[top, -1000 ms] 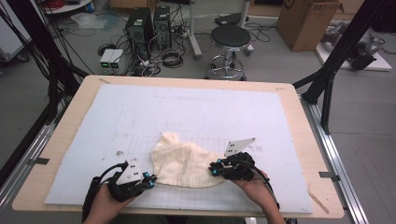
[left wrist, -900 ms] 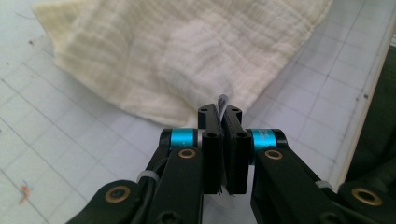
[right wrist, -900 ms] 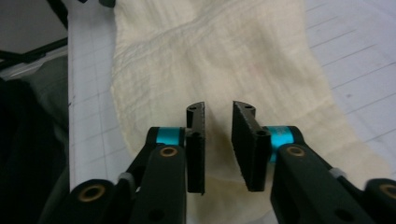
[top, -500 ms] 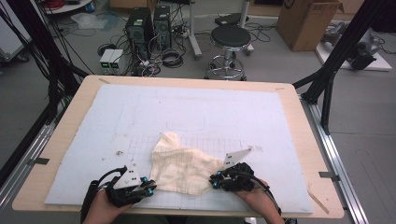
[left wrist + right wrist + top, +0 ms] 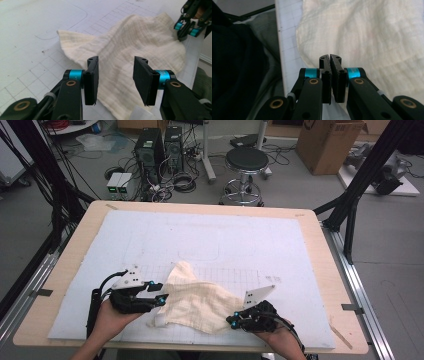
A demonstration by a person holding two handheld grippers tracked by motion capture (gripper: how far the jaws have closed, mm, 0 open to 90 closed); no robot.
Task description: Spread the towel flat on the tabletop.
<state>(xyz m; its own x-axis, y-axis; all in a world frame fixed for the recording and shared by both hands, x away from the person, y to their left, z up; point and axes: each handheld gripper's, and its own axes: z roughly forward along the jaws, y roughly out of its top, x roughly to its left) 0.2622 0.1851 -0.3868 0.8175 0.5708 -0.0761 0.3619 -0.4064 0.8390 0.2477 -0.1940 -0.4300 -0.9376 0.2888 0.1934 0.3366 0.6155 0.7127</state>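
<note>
1. A crumpled cream-coloured muslin cloth [image 5: 192, 297] lies on the near half of the worktop, between the two hand-held tools, its long axis running from far-left to near-right.
2. The left tool [image 5: 159, 298] sits at the cloth's left edge; its jaws have just been opening and stand apart, pads off the fabric, which spreads just ahead of them in the left gripper view [image 5: 130, 50].
3. The right tool [image 5: 232, 322] is clenched at the cloth's near-right corner; in the right gripper view [image 5: 329, 61] the jaws meet over the hem, though whether fabric is pinched there cannot be told.
4. Judged from this, the right hand is nearer to a hold, and the left would need to close in rightward.
5. The cloth rests on a white gridded mat [image 5: 225, 240] over a pale wooden worktop [image 5: 60, 270]; beyond stand a black round stool [image 5: 246, 162], black computer towers [image 5: 160, 142] and a brown cardboard box [image 5: 327, 142].
</note>
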